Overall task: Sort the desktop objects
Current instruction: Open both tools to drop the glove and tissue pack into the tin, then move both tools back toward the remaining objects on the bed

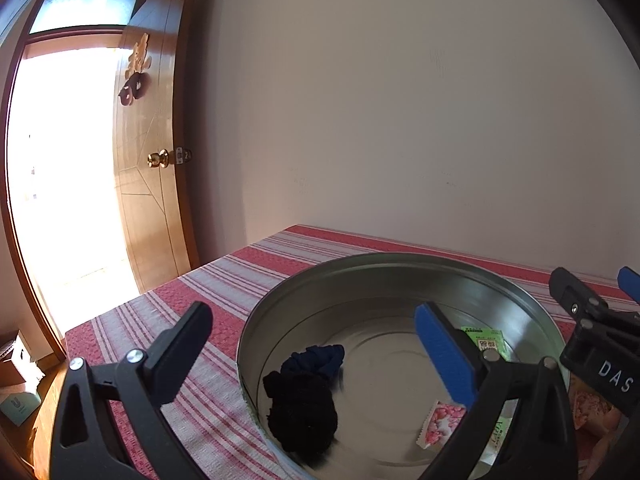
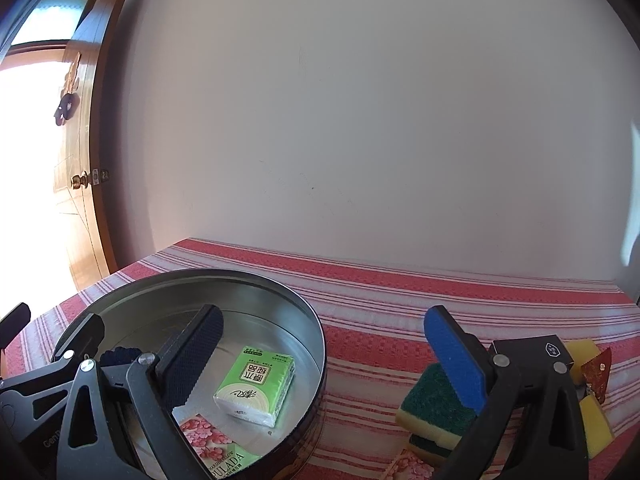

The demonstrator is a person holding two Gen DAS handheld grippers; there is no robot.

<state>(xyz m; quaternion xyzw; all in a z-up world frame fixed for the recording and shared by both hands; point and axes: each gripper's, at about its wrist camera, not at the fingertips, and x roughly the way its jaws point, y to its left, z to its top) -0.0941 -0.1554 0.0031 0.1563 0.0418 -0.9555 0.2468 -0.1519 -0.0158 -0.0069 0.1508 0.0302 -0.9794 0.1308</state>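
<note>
Sorting the desk clutter into the round tin (image 2: 308,320) was the step in hand, and doing it well probably meant keeping each gripper above the rim before letting go. The tin stood on a striped cloth (image 2: 400,304), near the table's left edge. Inside lay a green tissue pack (image 2: 256,386), two dark hair ties (image 1: 304,400) and a pink sachet (image 1: 440,424).

The right gripper (image 2: 324,364) hung over the tin's right rim, jaws spread wide and holding nothing, the tissue pack lying loose below.

The left gripper (image 1: 316,344) hovered over the tin's left rim, also wide open and empty.

Sponges (image 2: 432,408) waited on the cloth to the right, likely next.
</note>
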